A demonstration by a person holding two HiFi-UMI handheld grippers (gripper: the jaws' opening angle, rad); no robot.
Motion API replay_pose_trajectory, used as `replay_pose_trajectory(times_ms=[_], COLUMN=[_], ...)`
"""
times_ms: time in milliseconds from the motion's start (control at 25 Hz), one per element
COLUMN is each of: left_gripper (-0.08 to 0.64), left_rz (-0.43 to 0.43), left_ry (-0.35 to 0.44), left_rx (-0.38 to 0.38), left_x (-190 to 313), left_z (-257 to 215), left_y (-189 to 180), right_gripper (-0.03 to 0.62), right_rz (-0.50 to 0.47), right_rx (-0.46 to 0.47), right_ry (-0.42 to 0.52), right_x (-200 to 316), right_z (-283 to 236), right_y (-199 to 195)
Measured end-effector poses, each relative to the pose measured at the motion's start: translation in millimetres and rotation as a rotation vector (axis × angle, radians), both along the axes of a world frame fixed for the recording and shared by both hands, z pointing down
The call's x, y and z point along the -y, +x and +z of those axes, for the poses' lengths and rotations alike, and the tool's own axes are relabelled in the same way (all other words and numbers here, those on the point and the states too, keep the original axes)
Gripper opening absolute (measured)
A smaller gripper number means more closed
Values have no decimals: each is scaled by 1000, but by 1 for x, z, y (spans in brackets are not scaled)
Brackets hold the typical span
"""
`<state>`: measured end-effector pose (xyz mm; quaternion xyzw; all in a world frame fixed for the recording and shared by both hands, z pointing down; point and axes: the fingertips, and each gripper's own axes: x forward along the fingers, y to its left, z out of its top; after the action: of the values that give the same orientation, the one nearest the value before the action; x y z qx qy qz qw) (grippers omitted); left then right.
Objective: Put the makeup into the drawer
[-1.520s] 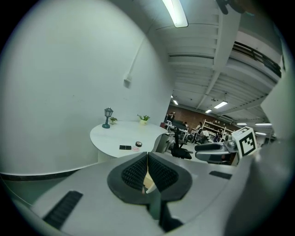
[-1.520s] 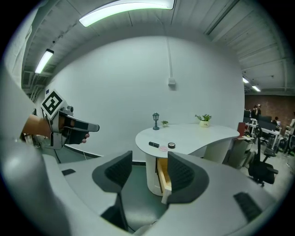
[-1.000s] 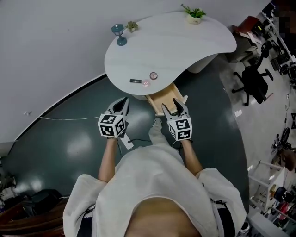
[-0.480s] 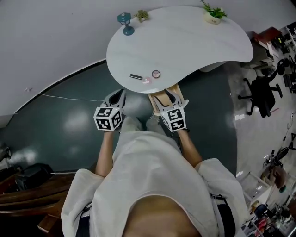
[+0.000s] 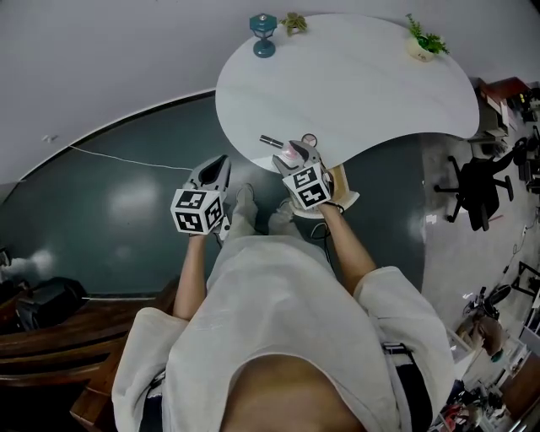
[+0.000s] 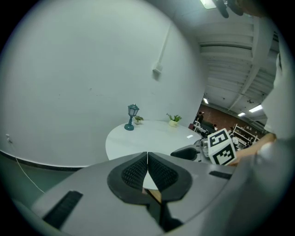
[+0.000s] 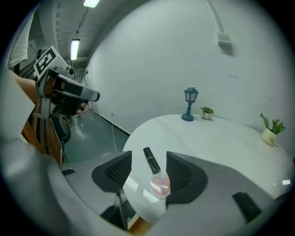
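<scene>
A white rounded table [image 5: 371, 84] carries the makeup near its front edge: a black tube [image 5: 270, 141], a small round compact [image 5: 309, 139] and a pink round case [image 7: 160, 185]. My right gripper [image 5: 295, 152] hovers over that edge, open, with the black tube [image 7: 150, 160] and the pink case showing on the tabletop between its pads, untouched. The open wooden drawer [image 5: 341, 186] sticks out below the table, mostly hidden by the right gripper. My left gripper [image 5: 219, 164] hangs to the left over the dark floor, short of the table, its pads [image 6: 138, 171] pressed together on nothing.
A teal lamp [image 5: 263, 34] and a small plant [image 5: 294, 22] stand at the table's far edge, a potted plant [image 5: 422, 44] at its right. A black office chair [image 5: 474, 181] is on the floor to the right. A cable [image 5: 118, 158] runs along the wall.
The right gripper has come up from the drawer to the table's edge above the pink case. The left gripper has drifted a little toward the table and stays shut.
</scene>
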<state>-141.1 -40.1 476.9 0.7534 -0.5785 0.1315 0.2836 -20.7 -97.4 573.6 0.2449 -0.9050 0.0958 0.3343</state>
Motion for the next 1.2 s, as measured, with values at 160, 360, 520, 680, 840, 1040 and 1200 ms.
replay_pose_trajectory(times_ms=[160,360,520,680,840,1040,1200], left_gripper=[11,12,12,12,12,12,12], left_rz=[20,53,80,92,92,94,129], left_ry=[6,9,10,3,-4,-5,-7], left_rx=[-19,-44,-61,-75,-82,-82,-83], left_x=[12,29,40,44,45,43,44], left_z=[-1,3,6,12,18,19,18], left_y=[-29,-64,-79,-91,-92,-96,-87], right_gripper=[223,200,178,144,114,91,91], right_rz=[-45,-97,-212,-339,-386,-396,-367], right_rx=[-96,-251,-390,-507,-550,-528,-465], right_ry=[-32,-49,-45,-62,-112,-112,-96], right_x=[11,21,26,28,27,18,5], right_z=[23,51,64,74,86,85,70], right_y=[-30,-51,-56,-58,-54,-59,-64])
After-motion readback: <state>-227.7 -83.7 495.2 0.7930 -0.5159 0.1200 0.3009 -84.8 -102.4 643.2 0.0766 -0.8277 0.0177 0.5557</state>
